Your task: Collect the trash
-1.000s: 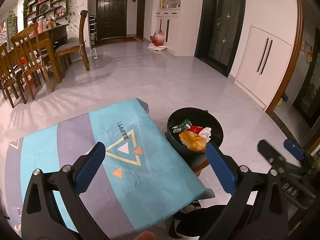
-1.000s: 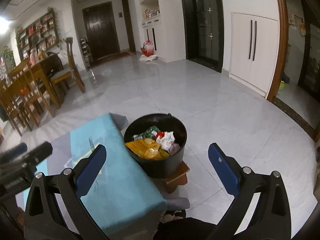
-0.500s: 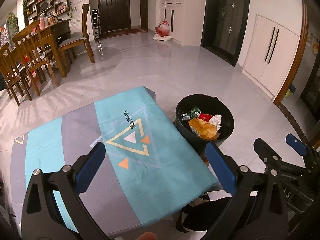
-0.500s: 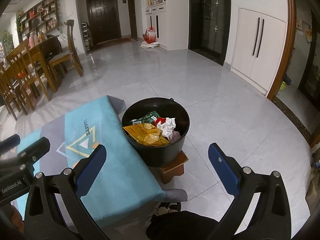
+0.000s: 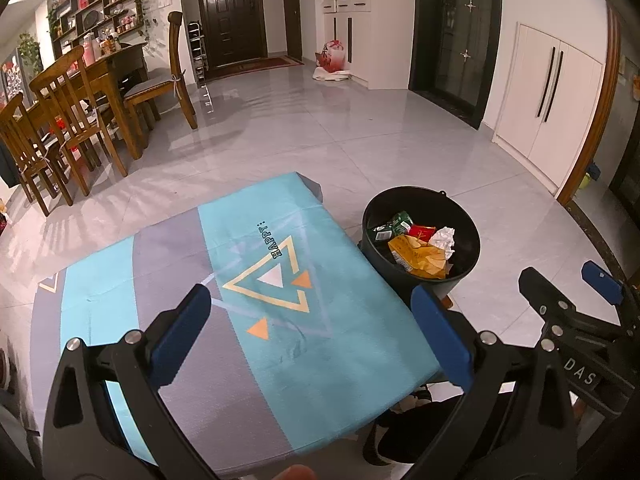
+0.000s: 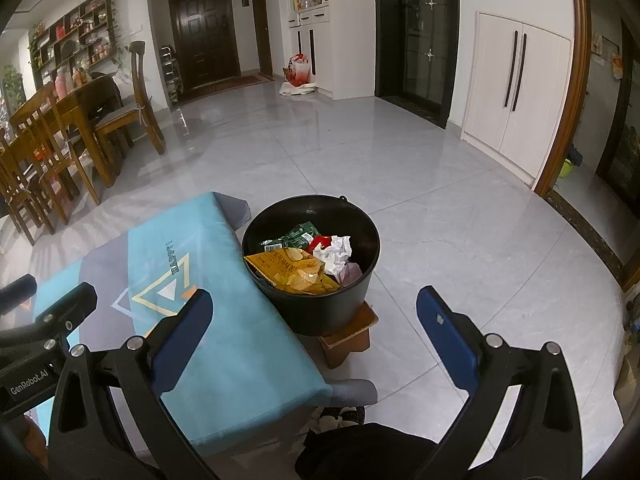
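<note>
Left gripper (image 5: 308, 332): jaws wide apart, empty, above the table (image 5: 168, 300). Right gripper (image 6: 316, 328): likewise spread, empty. Black bin (image 6: 320, 304) at table's 3 o'clock, holding trash (image 6: 296, 270): wrappers, crumpled paper.

One bucket (image 6: 320, 312) holds four wrappers and one crumpled tissue (image 6: 335, 254).
</note>
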`<state>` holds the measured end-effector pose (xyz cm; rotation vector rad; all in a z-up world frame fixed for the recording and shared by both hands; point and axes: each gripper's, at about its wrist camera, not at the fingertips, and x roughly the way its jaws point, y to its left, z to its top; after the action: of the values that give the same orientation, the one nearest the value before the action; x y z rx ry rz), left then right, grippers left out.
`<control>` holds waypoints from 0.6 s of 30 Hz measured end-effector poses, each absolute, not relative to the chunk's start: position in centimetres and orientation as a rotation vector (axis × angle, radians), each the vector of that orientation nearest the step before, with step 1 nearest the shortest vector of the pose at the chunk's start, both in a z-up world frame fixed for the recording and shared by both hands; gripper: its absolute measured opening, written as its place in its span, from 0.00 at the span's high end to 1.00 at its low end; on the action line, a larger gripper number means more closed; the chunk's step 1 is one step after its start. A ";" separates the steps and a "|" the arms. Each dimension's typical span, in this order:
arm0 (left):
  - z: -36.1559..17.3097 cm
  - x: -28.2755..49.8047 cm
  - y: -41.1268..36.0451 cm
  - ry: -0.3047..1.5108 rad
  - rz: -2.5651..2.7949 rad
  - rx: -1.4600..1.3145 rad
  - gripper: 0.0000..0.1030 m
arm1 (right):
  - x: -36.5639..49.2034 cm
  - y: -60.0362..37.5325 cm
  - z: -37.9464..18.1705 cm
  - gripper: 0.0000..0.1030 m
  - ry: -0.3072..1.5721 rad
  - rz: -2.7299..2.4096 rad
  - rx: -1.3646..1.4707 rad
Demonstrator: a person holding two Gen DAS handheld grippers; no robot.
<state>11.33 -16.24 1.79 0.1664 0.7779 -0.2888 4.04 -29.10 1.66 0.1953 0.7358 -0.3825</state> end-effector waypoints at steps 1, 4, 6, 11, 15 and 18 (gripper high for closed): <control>1.8 11.3 -16.3 0.778 -0.288 0.167 0.03 | 4.0 -29.1 1.7 0.03 0.735 -0.382 0.195; 1.8 11.3 -16.3 0.778 -0.288 0.167 0.03 | 4.1 -29.2 1.7 0.03 0.735 -0.383 0.195; 1.8 11.3 -16.3 0.778 -0.288 0.166 0.03 | 4.1 -29.2 1.8 0.03 0.735 -0.382 0.195; 1.8 11.3 -16.3 0.778 -0.288 0.167 0.03 | 4.1 -29.2 1.9 0.03 0.734 -0.384 0.199; 1.8 11.3 -16.3 0.778 -0.289 0.167 0.03 | 4.1 -29.2 1.8 0.03 0.734 -0.384 0.197; 1.8 11.3 -16.4 0.778 -0.288 0.168 0.03 | 4.1 -29.2 2.0 0.03 0.733 -0.383 0.197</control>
<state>11.29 -16.40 1.78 0.1682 0.7778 -0.2882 4.09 -29.18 2.03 0.1966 0.7327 -0.3833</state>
